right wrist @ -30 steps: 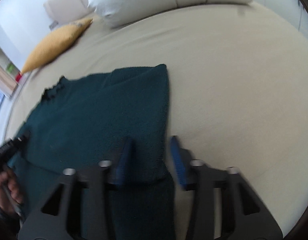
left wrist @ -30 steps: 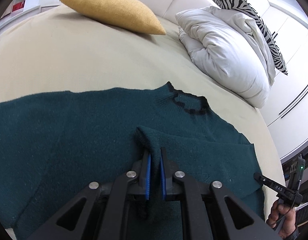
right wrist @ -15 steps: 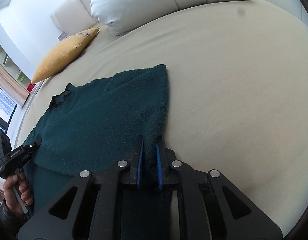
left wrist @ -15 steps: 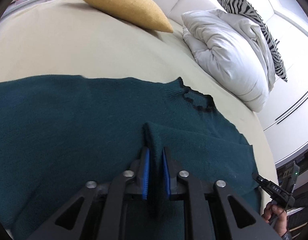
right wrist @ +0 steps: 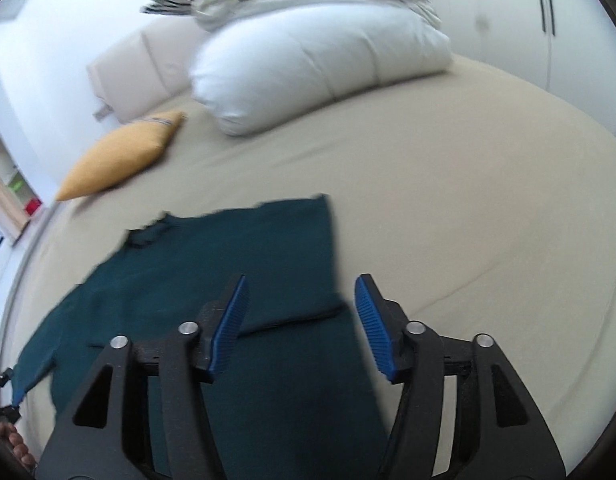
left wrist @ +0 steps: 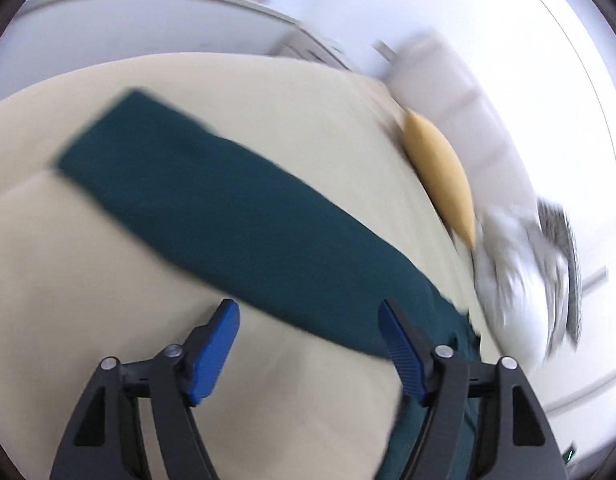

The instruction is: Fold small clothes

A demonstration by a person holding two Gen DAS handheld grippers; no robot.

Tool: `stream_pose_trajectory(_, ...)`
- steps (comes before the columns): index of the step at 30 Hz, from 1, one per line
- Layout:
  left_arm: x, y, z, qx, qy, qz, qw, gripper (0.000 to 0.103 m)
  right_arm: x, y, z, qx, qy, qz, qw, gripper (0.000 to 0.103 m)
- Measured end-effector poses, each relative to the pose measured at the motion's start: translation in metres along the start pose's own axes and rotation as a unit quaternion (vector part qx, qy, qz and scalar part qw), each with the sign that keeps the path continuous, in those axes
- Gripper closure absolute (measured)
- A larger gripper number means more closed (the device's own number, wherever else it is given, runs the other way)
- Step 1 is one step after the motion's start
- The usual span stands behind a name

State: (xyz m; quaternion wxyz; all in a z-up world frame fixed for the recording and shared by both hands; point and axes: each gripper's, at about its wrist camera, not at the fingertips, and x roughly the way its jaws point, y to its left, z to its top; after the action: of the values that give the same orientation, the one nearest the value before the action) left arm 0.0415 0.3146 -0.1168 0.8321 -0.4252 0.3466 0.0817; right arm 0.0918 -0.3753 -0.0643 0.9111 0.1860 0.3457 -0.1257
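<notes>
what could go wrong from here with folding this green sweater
1. The left sleeve lies stretched out across the bed, unfolded; grabbing it off-centre would probably fold it crooked.
2. The folded-in side of the green sweater lies loose, since the right gripper and left gripper have just opened and hold nothing; tugging the sleeve may drag that fold apart.
</notes>
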Motion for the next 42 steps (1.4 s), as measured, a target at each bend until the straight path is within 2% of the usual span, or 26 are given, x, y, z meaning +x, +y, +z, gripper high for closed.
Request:
stream_pose_trajectory(2, -0.007, 0.027, 0.01, -0.04, -0.011, 0.009, 0.9991, 0.023, -0.016, 0.024, -0.005, -0.004, -0.022, 0.039, 0.999, 0.027)
stream_pose_trajectory(4, -0.01, 0.047, 0.022, -0.079, -0.029, -0.01, 0.9964, 0.023, -0.028, 0.049, -0.009, -0.007, -0.039, 0.066, 0.997, 0.017)
stream_pose_trajectory(8, -0.007, 0.067, 0.045, -0.143, -0.05, -0.014, 0.9884, 0.023, -0.043, 0.09, -0.015, -0.02, -0.045, 0.095, 0.994, 0.016)
stream_pose_trajectory(10, -0.002, 0.074, 0.054, -0.161, -0.058, -0.012, 0.9851, 0.024, -0.052, 0.098, -0.016, -0.022, -0.047, 0.105, 0.993, 0.016)
stream_pose_trajectory(12, 0.006, 0.081, 0.064, -0.175, -0.061, -0.006, 0.9827, 0.042, -0.057, 0.107, -0.017, -0.026, -0.051, 0.109, 0.992, 0.016)
stream_pose_trajectory(13, 0.012, 0.083, 0.068, -0.183, -0.053, -0.002, 0.9816, 0.063, -0.058, 0.108, -0.017, -0.027, -0.052, 0.108, 0.992, 0.016)
stream_pose_trajectory(14, 0.014, 0.087, 0.072, -0.188, -0.045, -0.005, 0.9811, 0.071, -0.063, 0.106, -0.019, -0.025, -0.054, 0.11, 0.992, 0.016)
stream_pose_trajectory(15, 0.014, 0.087, 0.075, -0.187, -0.039, -0.011, 0.9816, 0.089, -0.065, 0.104, -0.019, -0.019, -0.056, 0.118, 0.991, 0.016)
stream_pose_trajectory(16, 0.012, 0.08, 0.077, -0.175, -0.037, -0.014, 0.9838, 0.096, -0.066, 0.101, -0.02, -0.009, -0.059, 0.129, 0.99, 0.016)
stream_pose_trajectory(18, -0.001, 0.055, 0.079, -0.13, -0.051, -0.015, 0.99, 0.096, -0.068, 0.09, -0.021, 0.017, -0.058, 0.151, 0.987, 0.015)
stream_pose_trajectory(19, -0.007, 0.029, 0.078, -0.093, -0.057, -0.022, 0.9938, 0.096, -0.069, 0.085, -0.022, 0.025, -0.056, 0.152, 0.987, 0.015)
stream_pose_trajectory(21, -0.009, -0.019, 0.069, -0.026, -0.048, -0.037, 0.9978, 0.096, -0.065, 0.075, -0.024, 0.027, -0.048, 0.132, 0.99, 0.015)
stream_pose_trajectory(22, -0.008, -0.036, 0.065, -0.002, -0.042, -0.046, 0.9981, 0.096, -0.063, 0.071, -0.027, 0.025, -0.036, 0.119, 0.992, 0.015)
stream_pose_trajectory(23, -0.005, -0.068, 0.052, 0.04, -0.03, -0.059, 0.997, 0.096, -0.058, 0.068, -0.028, 0.028, -0.026, 0.116, 0.993, 0.015)
stream_pose_trajectory(26, 0.009, -0.151, 0.001, 0.152, 0.0, -0.081, 0.985, 0.096, -0.05, 0.052, -0.037, 0.043, -0.008, 0.12, 0.992, 0.015)
stream_pose_trajectory(27, 0.019, -0.178, -0.026, 0.188, 0.018, -0.091, 0.9778, 0.096, -0.049, 0.047, -0.04, 0.044, -0.005, 0.116, 0.992, 0.015)
stream_pose_trajectory(30, 0.045, -0.222, -0.093, 0.246, 0.069, -0.123, 0.9591, 0.094, -0.042, 0.032, -0.047, 0.054, 0.015, 0.116, 0.992, 0.015)
stream_pose_trajectory(31, 0.057, -0.233, -0.115, 0.263, 0.086, -0.126, 0.9525, 0.09, -0.039, 0.027, -0.049, 0.058, 0.024, 0.117, 0.991, 0.015)
stream_pose_trajectory(32, 0.073, -0.243, -0.144, 0.287, 0.106, -0.122, 0.9442, 0.078, -0.036, 0.023, -0.052, 0.059, 0.032, 0.112, 0.991, 0.015)
stream_pose_trajectory(33, 0.076, -0.237, -0.156, 0.299, 0.116, -0.116, 0.94, 0.068, -0.032, 0.022, -0.055, 0.057, 0.04, 0.108, 0.992, 0.015)
stream_pose_trajectory(34, 0.084, -0.237, -0.174, 0.308, 0.135, -0.102, 0.9361, 0.051, -0.028, 0.02, -0.057, 0.055, 0.049, 0.106, 0.992, 0.015)
stream_pose_trajectory(35, 0.09, -0.232, -0.187, 0.305, 0.155, -0.1, 0.9344, 0.045, -0.023, 0.02, -0.059, 0.053, 0.059, 0.107, 0.991, 0.015)
stream_pose_trajectory(37, 0.085, -0.223, -0.194, 0.298, 0.165, -0.108, 0.934, 0.04, -0.012, 0.022, -0.063, 0.047, 0.078, 0.109, 0.99, 0.015)
stream_pose_trajectory(39, 0.069, -0.211, -0.182, 0.296, 0.161, -0.112, 0.9349, 0.033, -0.002, 0.03, -0.063, 0.042, 0.089, 0.122, 0.988, 0.015)
stream_pose_trajectory(40, 0.062, -0.206, -0.176, 0.294, 0.152, -0.121, 0.9359, 0.028, 0.004, 0.036, -0.062, 0.038, 0.096, 0.132, 0.986, 0.015)
stream_pose_trajectory(42, 0.044, -0.193, -0.155, 0.293, 0.124, -0.127, 0.9393, 0.027, 0.017, 0.055, -0.061, 0.024, 0.11, 0.147, 0.983, 0.015)
